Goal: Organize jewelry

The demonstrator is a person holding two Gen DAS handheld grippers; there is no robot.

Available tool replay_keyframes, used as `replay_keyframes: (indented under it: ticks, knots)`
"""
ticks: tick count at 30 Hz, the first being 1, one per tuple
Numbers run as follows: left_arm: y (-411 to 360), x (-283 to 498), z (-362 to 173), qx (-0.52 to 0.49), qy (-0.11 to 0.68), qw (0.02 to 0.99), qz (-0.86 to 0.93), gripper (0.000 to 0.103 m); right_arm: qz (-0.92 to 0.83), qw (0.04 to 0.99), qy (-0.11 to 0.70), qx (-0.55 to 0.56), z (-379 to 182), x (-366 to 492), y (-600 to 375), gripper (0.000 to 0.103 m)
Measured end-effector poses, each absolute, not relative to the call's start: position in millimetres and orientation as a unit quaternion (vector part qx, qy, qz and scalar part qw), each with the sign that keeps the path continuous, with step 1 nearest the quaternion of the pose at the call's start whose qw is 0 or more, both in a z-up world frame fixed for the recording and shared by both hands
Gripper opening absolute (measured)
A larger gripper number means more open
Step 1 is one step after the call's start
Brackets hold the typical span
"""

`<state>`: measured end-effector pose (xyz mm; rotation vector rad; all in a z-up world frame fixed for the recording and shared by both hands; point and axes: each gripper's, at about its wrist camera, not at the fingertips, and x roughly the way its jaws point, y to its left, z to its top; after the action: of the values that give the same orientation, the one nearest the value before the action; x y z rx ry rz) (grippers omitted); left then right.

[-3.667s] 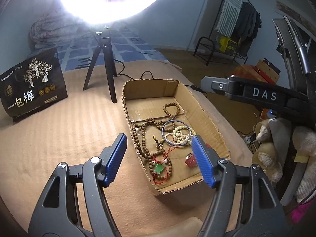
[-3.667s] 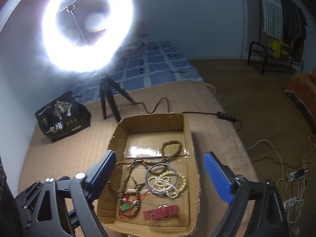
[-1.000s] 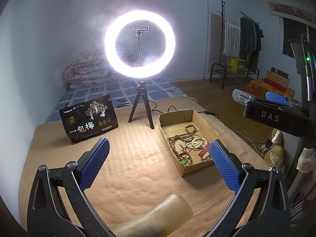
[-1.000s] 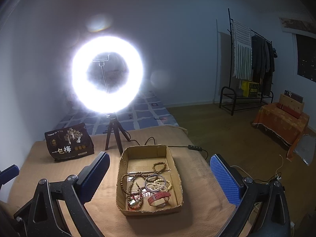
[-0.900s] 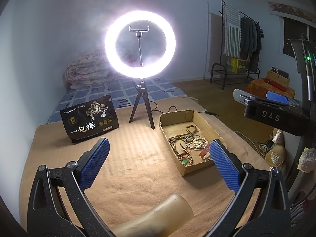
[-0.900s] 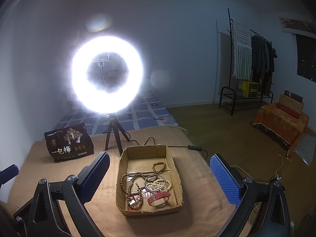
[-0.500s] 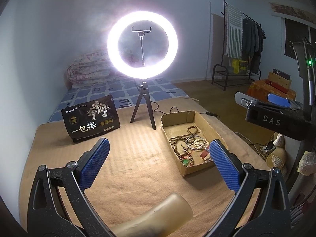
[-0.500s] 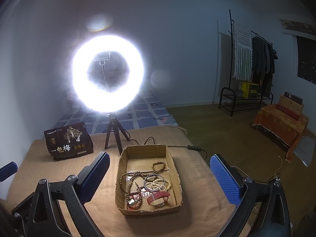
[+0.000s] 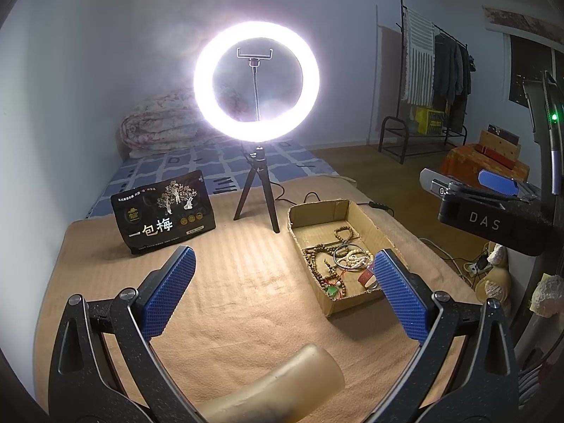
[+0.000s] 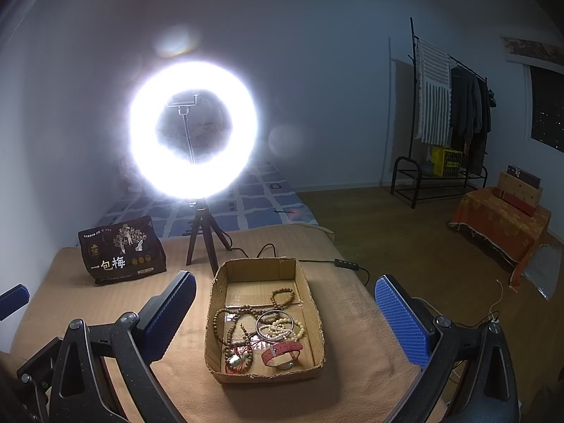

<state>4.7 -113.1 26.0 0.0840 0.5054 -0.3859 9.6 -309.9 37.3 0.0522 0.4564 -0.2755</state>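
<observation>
tan blanket [image 10: 352, 370], jewelry [image 10: 268, 331] beyond gripper [image 10: 285, 320]

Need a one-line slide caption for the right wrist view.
Open right gripper hovers above a cardboard tray holding bead strands, bangle and red strap, ring light behind.

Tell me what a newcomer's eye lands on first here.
The glowing ring light on its tripod dominates, standing at the far side of the tan blanket. Just in front sits an open cardboard box holding tangled jewelry, with a black pouch standing to the left.
</observation>
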Motion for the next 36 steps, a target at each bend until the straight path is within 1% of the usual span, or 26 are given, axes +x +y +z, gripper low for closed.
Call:
replay_keyframes:
  ticks: [36]
  knots:
    - [-115.3, 3.9, 28.5, 0.044, 0.249, 0.949, -0.186, 0.103, -0.128, 0.964, 0.232, 0.014, 34.5, 9.3, -312.1, 0.103]
